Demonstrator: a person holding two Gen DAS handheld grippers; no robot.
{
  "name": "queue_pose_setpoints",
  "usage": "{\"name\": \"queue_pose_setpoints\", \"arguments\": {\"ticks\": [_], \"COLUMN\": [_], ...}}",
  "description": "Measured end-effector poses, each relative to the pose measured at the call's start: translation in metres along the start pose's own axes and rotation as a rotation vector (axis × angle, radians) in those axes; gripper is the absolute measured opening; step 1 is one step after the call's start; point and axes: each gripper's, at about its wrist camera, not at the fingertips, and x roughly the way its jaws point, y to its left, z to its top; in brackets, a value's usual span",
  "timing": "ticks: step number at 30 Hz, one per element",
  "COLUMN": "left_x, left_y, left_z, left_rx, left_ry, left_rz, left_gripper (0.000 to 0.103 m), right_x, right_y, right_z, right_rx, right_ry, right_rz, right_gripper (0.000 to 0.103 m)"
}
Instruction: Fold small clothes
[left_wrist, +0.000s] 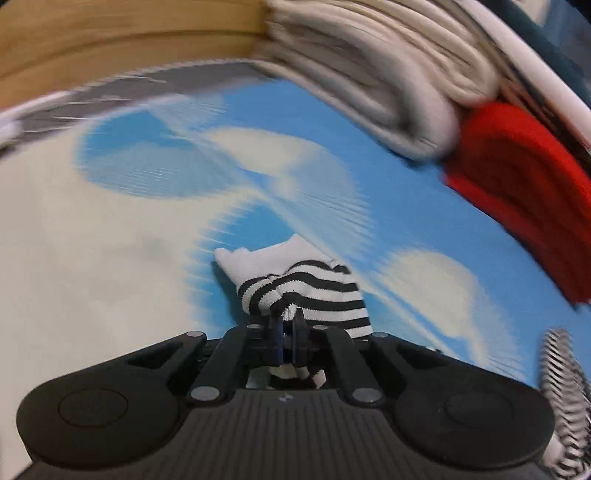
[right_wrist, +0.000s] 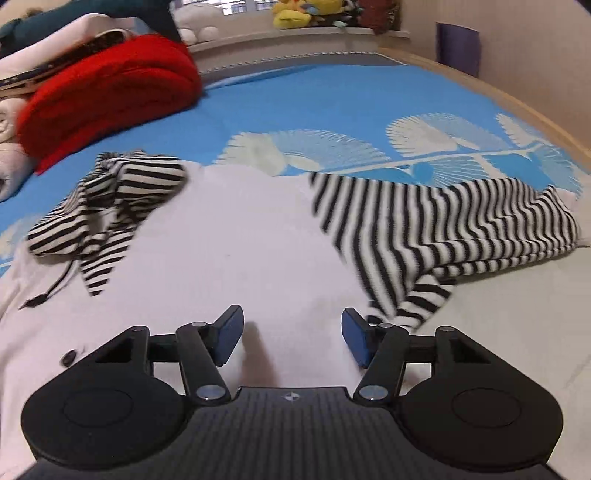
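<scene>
Striped knit, black and white: two items counted. Item one, a small striped garment (left_wrist: 314, 291), is pinched in the left gripper (left_wrist: 287, 328), whose jaws stand closed on a bunched fold with cloth spilling out ahead and below; it is held above the blue patterned bedspread (left_wrist: 332, 147). In the right view the crumpled striped bundle (right_wrist: 107, 206) with a dark cord at the left may be this same piece; that cannot be confirmed. Item two, a larger striped garment (right_wrist: 443, 221), lies spread on the white cloth (right_wrist: 240, 240), just ahead and to the right of the right gripper (right_wrist: 291, 336), whose jaws stand wide apart and empty.

Handling, as judged: light, soft, limp, not fragile; it sags and bunches, so hems or corners give the surest hold.

Other stock: one red folded item (right_wrist: 110, 88); one stack of pale folded linen (left_wrist: 369, 74), layers uncountable through blur.
</scene>
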Motion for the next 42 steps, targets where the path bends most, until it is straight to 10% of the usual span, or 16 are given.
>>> {"name": "queue_pose_setpoints", "arguments": {"ticks": [6,8,10,19,29,36,40,42], "left_x": [0.001,-0.006,-0.022,-0.127,-0.127,-0.117,-0.12,-0.12], "left_y": [0.082,0.083,0.078,0.017,-0.055,-0.056,-0.052,-0.05], "left_z": [0.005,-0.003,-0.009,-0.074,-0.161,-0.155,-0.144,-0.142], "left_rx": [-0.151,-0.153,-0.172,0.018,0.351,0.295,0.233,0.234], "left_ry": [0.083,0.079,0.049,0.176,0.312,0.422,0.367,0.344], "left_rz": [0.072,0.129,0.149,-0.06,-0.216,-0.334,-0.317,-0.286], "left_gripper": [0.022,0.059,0.073,0.103,0.103,0.103,0.103,0.103], "right_x": [0.0,0.001,0.0,-0.017,0.092,0.243,0.271,0.261], "right_y": [-0.002,0.0,0.001,0.041,0.237,0.316,0.324,0.304], "right_z": [-0.003,-0.004,-0.004,0.042,0.164,0.171,0.208,0.221], "right_rx": [0.006,-0.011,-0.013,-0.09,-0.375,-0.501,-0.356,-0.142], "right_ry": [0.018,0.033,0.037,0.038,0.069,0.369,0.055,-0.156], "right_rz": [0.056,0.065,0.083,0.342,0.382,0.204,0.009,-0.097], "right_gripper": [0.061,0.061,0.061,0.071,0.077,0.074,0.05,0.054]}}
